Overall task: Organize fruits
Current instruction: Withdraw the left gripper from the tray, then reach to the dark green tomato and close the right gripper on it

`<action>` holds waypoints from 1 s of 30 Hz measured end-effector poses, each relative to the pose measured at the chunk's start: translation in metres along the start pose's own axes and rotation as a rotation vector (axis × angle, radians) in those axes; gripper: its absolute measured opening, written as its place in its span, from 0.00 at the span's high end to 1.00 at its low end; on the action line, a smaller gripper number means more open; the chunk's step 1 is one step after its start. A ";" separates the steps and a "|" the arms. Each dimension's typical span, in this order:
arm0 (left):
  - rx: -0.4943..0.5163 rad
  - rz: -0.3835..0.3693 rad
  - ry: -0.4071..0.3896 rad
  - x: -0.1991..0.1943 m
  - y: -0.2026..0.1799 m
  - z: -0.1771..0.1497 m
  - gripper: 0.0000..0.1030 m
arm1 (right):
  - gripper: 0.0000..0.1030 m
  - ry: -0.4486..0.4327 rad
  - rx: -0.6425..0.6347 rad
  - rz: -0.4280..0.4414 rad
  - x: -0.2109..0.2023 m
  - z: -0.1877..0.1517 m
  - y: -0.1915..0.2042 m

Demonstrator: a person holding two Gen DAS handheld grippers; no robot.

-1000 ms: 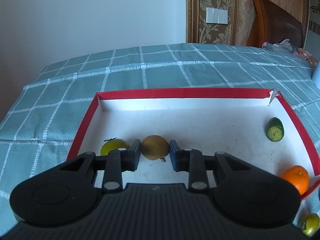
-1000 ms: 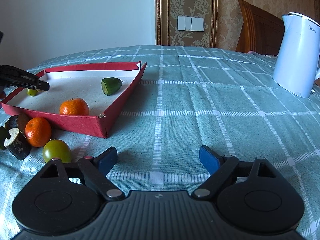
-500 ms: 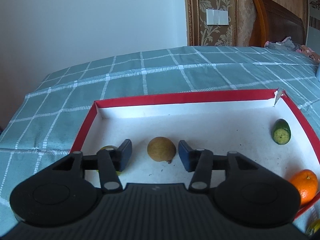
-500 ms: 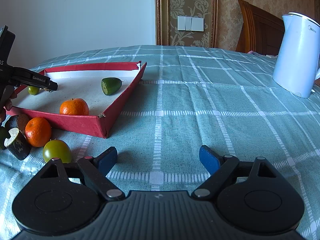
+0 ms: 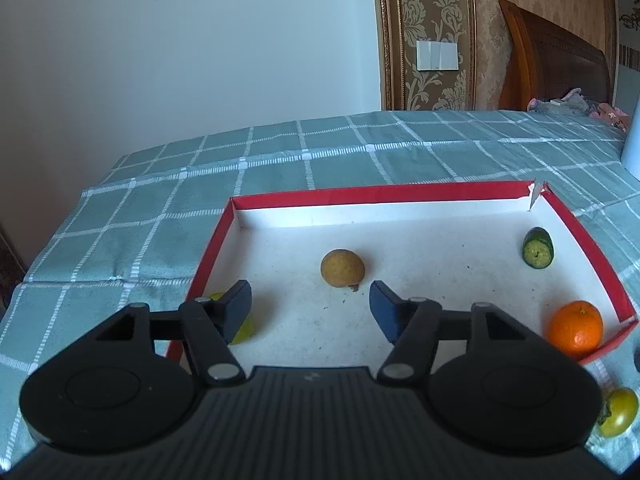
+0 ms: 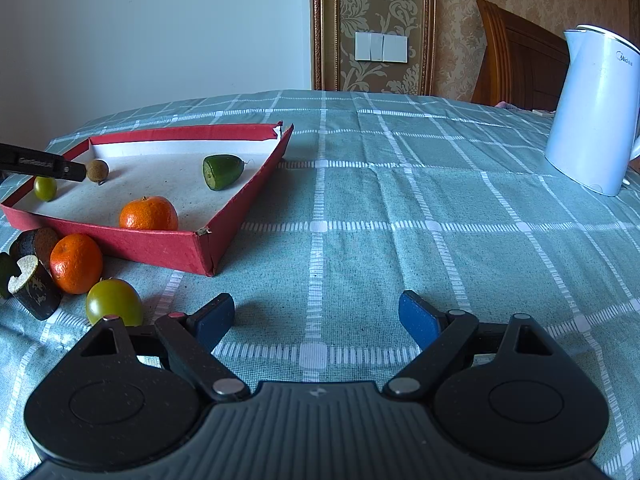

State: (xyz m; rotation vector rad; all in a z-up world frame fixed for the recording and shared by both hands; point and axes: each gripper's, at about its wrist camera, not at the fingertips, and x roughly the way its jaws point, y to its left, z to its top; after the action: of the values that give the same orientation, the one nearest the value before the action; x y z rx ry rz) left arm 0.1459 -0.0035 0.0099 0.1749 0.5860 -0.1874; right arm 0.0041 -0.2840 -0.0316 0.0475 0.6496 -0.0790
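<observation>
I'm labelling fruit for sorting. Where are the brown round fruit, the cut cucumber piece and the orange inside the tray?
brown round fruit (image 5: 342,267), left wrist view, middle of its skin.
cut cucumber piece (image 5: 537,252), left wrist view, pale cut face.
orange inside the tray (image 6: 148,213), right wrist view, centre of peel.

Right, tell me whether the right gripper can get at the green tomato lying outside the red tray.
Probably yes: the right gripper is open, and the green tomato lies on bare cloth beside its left finger, nothing between them.

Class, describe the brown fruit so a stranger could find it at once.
Start at the red tray on the checked cloth. Inside, left of centre, lies the brown fruit. It alone is dull tan and round; its neighbours are green or orange.
</observation>
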 end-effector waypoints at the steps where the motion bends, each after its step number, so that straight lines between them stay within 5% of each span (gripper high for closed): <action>1: 0.001 0.008 -0.009 -0.006 0.001 -0.002 0.37 | 0.13 0.000 0.000 0.000 0.000 0.000 0.000; 15: -0.087 0.061 -0.035 -0.060 0.037 -0.051 0.26 | 0.13 -0.005 0.004 0.007 -0.001 0.000 0.000; 30: -0.168 0.085 0.037 -0.048 0.070 -0.088 0.20 | 0.13 -0.128 -0.168 0.189 -0.052 -0.018 0.049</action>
State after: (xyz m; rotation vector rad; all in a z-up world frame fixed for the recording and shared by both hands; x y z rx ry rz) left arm 0.0760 0.0896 -0.0274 0.0399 0.6269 -0.0518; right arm -0.0437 -0.2313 -0.0130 -0.0579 0.5195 0.1536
